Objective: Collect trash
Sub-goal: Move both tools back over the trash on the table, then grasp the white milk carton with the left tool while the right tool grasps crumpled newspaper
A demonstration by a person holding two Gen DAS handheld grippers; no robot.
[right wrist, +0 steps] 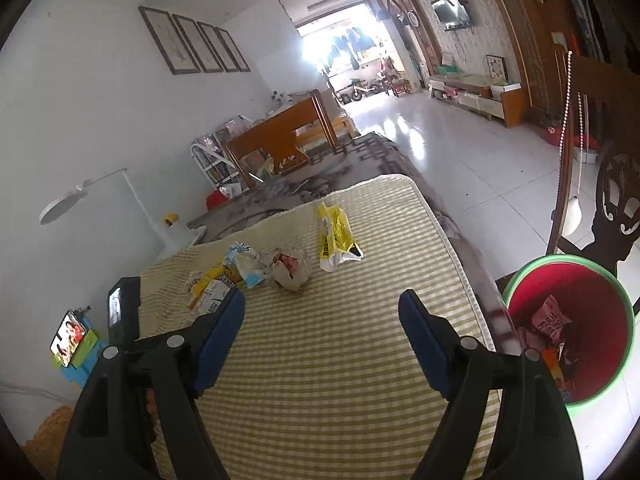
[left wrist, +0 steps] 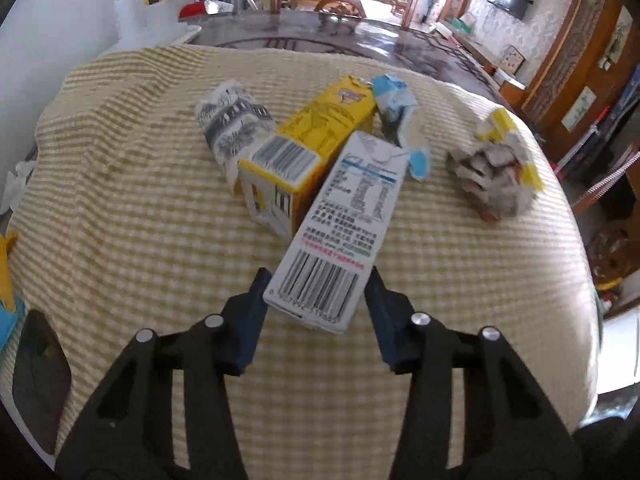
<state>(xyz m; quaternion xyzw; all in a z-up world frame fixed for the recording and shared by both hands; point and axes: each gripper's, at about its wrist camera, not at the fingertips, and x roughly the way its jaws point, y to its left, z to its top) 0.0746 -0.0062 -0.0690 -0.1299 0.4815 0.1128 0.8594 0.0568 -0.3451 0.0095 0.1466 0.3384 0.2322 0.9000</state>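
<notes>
Left gripper fingers straddle white carton, contact unclear; right gripper fingers wide open, empty; bin right of them.

Checked tablecloth, wall-mounted television

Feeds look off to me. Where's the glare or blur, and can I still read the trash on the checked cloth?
Left wrist: sharp centre, white carton barcode legible between the left gripper fingers; edges bent by fisheye. Right wrist: doorway blown out, floor glare, trash pile small and soft.
</notes>
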